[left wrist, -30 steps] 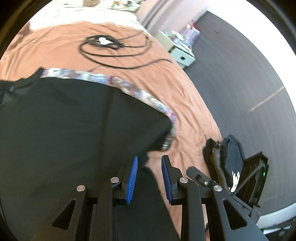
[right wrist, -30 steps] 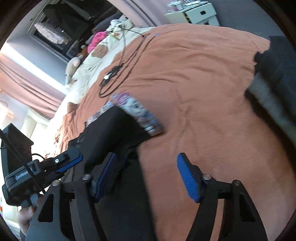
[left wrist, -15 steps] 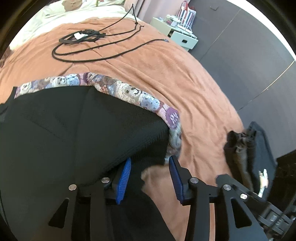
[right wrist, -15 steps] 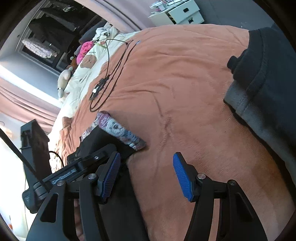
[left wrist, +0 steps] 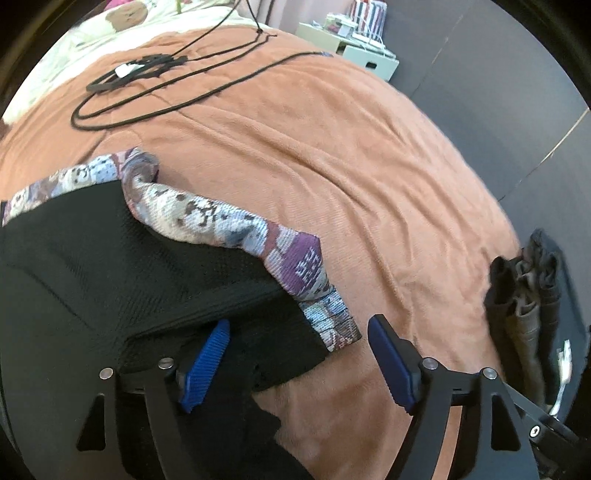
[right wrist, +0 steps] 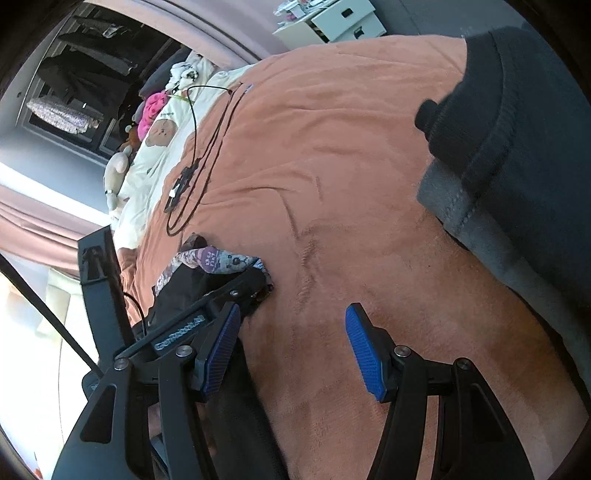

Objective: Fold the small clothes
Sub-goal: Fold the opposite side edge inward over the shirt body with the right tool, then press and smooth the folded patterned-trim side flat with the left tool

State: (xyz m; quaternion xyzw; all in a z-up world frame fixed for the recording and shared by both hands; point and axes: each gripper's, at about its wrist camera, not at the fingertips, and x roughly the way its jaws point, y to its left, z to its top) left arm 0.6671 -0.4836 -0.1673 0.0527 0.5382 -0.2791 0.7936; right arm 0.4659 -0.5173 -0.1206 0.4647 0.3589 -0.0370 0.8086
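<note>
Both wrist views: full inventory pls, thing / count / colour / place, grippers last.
underwear: 1, black with patterned purple-grey waistband, partly folded on the blanket, by the left gripper
blanket: 1, orange-brown, covers the bed
cable: 1 coiled bundle, black with a white plug part, far side of the blanket
dark clothes pile: 1, black and grey, right edge of the bed
pillows and plush toys: several, cream, pink, brown, head of the bed
drawer unit: 1, white, beyond the bed
left gripper: 1, black with blue pads, jaws opening, underwear edge between them, not pinched
right gripper: 1, black with blue pads, open over bare blanket
</note>
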